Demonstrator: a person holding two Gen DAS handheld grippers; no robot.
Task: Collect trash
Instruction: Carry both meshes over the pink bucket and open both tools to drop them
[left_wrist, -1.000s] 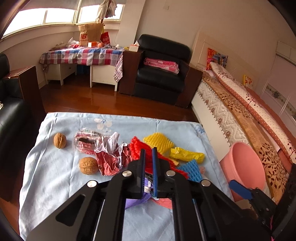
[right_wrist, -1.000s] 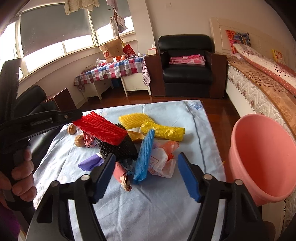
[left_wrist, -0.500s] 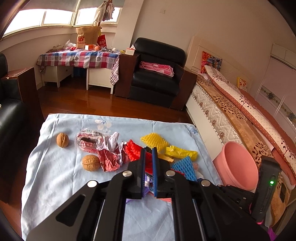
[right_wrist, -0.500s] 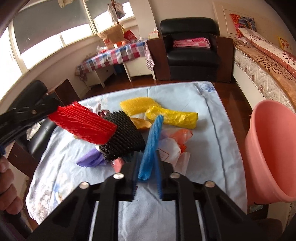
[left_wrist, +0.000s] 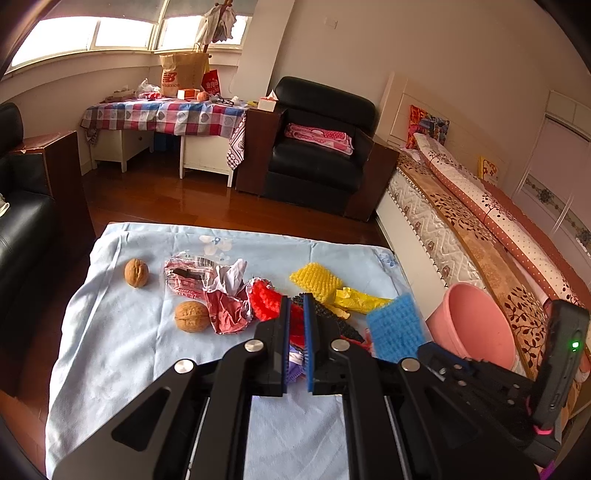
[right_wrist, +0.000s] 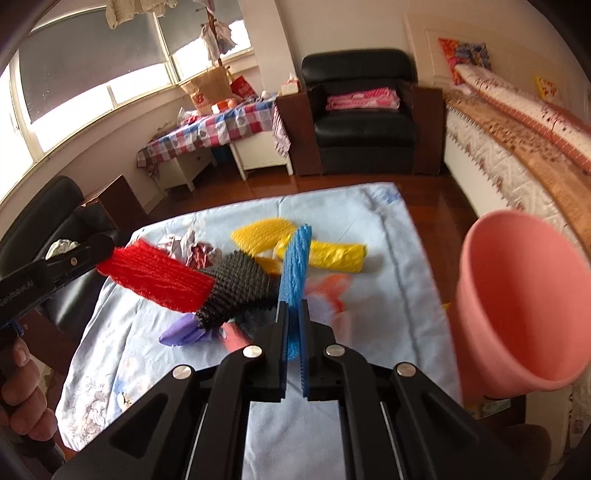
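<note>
while the left gripper pinches red foam net, the right gripper clamps blue foam net.

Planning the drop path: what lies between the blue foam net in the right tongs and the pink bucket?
In the right wrist view, only bare light-blue tablecloth separates the blue foam net from the pink bucket.

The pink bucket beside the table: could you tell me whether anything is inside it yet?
The pink bucket shows only bare inner wall in the right wrist view, with no trash visible. Its bottom is out of sight in both views, so something small there cannot be ruled out.
</note>
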